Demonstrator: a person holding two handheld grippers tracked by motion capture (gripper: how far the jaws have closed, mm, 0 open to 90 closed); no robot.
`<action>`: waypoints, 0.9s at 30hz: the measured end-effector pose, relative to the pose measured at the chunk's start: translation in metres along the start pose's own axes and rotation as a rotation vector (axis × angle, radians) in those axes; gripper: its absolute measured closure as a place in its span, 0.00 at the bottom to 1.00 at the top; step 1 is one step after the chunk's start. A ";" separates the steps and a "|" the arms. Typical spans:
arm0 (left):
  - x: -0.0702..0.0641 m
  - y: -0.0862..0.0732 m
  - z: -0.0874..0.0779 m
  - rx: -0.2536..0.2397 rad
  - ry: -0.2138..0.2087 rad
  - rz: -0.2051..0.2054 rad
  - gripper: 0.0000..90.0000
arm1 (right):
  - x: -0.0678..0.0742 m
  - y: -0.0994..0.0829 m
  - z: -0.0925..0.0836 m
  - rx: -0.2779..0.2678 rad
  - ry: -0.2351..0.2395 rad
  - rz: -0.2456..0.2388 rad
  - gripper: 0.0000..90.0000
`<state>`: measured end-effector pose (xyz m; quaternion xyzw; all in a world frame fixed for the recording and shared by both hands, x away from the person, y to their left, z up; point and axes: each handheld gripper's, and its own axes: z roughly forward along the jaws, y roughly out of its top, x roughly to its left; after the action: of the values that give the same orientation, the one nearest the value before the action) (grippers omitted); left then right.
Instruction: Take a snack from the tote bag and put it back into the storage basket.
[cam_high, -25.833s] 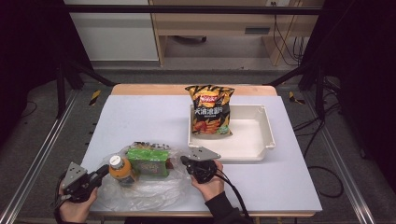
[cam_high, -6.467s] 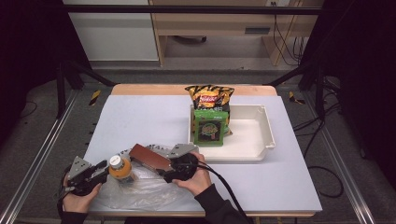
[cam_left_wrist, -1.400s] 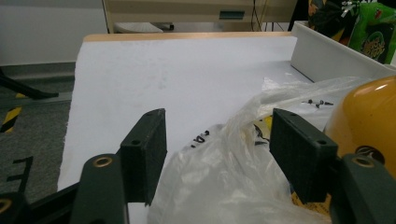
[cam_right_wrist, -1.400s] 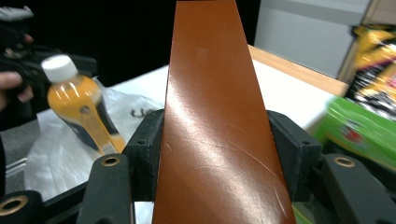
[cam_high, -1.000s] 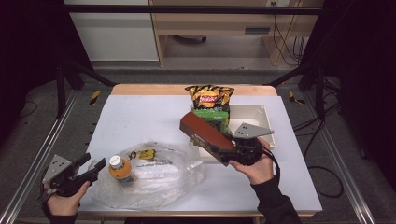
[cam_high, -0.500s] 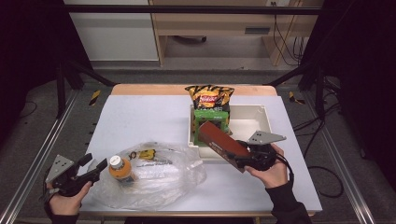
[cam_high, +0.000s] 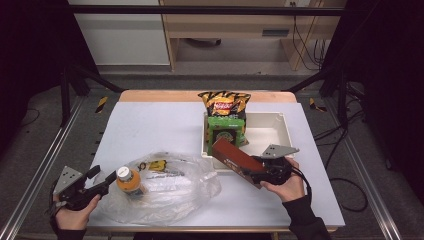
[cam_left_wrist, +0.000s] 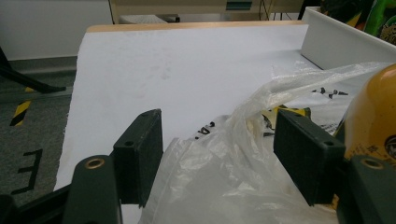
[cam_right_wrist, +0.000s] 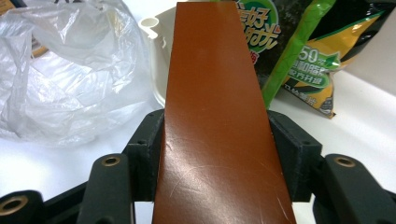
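At the left edge of the counter (cam_high: 165, 125), the left hand-held gripper (cam_high: 100, 181) is resting low with its jaws standing wide apart around crumpled film of the clear plastic bag (cam_high: 170, 182), the pads not pressing on it. Just beside it, inside the bag, an orange bottle (cam_high: 129, 181) is standing upright, and a yellow printed item (cam_high: 155, 166) is lying farther in. Moving right, the right hand-held gripper (cam_high: 255, 172) is clamping a long brown box (cam_high: 235, 160) by its near end, with the far end tilting up over the front rim of the white tray (cam_high: 285, 131). Behind it in the tray, a green snack bag (cam_high: 226, 131) and a black-and-orange chip bag (cam_high: 225, 104) are standing upright.

Judging by this, the unpacking is sitting past its midpoint: two snacks are lying in the tray, the box is arriving but not yet released, and the bottle and the yellow item are waiting in the bag.

The left gripper view is showing the film (cam_left_wrist: 219, 172) running between the open pads without being pinched, and the bottle (cam_left_wrist: 373, 121) close by the right pad, which the high view leaves unclear. The right gripper view is showing both pads tight against the sides of the box (cam_right_wrist: 215, 121), its scuffed glossy face, and the print on the green snack bag (cam_right_wrist: 280, 37) beyond.
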<state>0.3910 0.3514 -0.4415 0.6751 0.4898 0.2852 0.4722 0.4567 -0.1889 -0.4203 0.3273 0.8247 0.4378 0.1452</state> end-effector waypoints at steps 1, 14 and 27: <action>0.000 0.000 0.000 0.000 -0.002 -0.001 0.36 | 0.001 0.000 0.001 0.006 0.005 -0.004 0.48; -0.002 -0.003 0.004 0.017 -0.005 0.008 0.36 | -0.003 0.001 0.021 0.063 0.033 -0.005 0.48; -0.003 -0.005 0.006 0.026 -0.007 0.007 0.36 | -0.011 0.002 0.024 0.046 -0.008 0.036 0.40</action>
<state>0.3936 0.3467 -0.4480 0.6840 0.4895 0.2779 0.4640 0.4783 -0.1801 -0.4334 0.3471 0.8280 0.4198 0.1329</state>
